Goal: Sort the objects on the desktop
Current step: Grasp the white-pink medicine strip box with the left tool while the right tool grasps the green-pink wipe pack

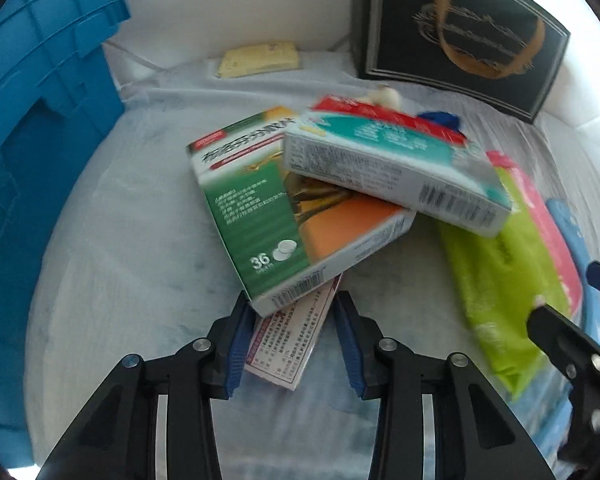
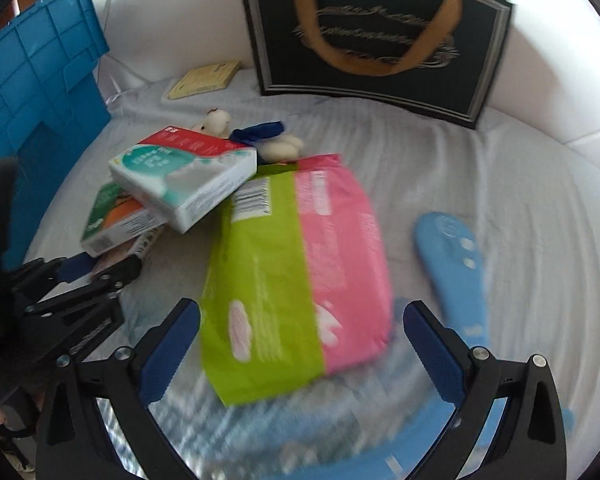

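Left tool [image 1: 288, 312] half-closed astride flat leaflet [image 1: 284, 344], pads not pressing. Right tool [image 2: 300, 332] released around soft, crushable green-pink pack [image 2: 296, 280]; grip its long sides.

The left hand-held gripper [image 1: 294, 320] points down at a heap on the white-clothed bench [image 1: 140, 240], its blue-padded jaws on either side of a flat pink-and-white printed packet [image 1: 288, 336], though contact is unclear. A green-and-orange cardboard box [image 1: 284, 216] lies on that packet, with a teal-and-red box [image 1: 392, 164] on top. A lime-green and pink soft pack [image 1: 512, 268] lies to the right.
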Tool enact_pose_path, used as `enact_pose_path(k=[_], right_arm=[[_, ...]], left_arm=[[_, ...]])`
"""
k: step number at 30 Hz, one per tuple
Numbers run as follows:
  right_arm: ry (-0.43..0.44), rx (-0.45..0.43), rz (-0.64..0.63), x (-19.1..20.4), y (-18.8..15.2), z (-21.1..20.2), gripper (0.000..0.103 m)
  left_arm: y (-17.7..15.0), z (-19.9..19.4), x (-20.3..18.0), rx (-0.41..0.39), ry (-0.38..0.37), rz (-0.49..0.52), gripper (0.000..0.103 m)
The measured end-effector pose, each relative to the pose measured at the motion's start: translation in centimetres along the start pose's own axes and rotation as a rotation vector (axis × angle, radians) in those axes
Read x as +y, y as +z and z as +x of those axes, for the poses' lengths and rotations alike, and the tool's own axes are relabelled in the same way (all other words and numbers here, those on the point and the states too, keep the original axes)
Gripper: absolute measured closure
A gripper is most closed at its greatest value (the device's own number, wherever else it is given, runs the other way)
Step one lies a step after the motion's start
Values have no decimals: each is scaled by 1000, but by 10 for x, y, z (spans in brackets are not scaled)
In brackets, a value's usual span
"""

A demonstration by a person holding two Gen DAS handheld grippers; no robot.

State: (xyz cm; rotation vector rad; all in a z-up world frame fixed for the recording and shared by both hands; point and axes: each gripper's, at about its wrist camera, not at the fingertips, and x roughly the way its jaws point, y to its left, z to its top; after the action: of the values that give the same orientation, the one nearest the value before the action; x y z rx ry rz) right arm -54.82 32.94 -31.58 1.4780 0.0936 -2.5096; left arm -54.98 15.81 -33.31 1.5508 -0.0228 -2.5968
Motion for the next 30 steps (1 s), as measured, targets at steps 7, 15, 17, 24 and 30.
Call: enact_pose_path(k=[7,15,17,24,30], right_arm=[[-41,15,-5,7,7,27,0],[-31,51,14,4,1,28,0],[-29,57,5,6,-5,23,0],[-5,78,-20,6,-30,6,0],[-12,79,-22,8,-29,7,0]], left_arm=[[-6,-3,38,-7,62,-69,65],[-26,-16,50,-4,27,-87,72],[-30,-18,54,0,11,-99,73],[-41,-23,47,-19,20,-87,75],[-41,-22,44,-19,16,-102,75]])
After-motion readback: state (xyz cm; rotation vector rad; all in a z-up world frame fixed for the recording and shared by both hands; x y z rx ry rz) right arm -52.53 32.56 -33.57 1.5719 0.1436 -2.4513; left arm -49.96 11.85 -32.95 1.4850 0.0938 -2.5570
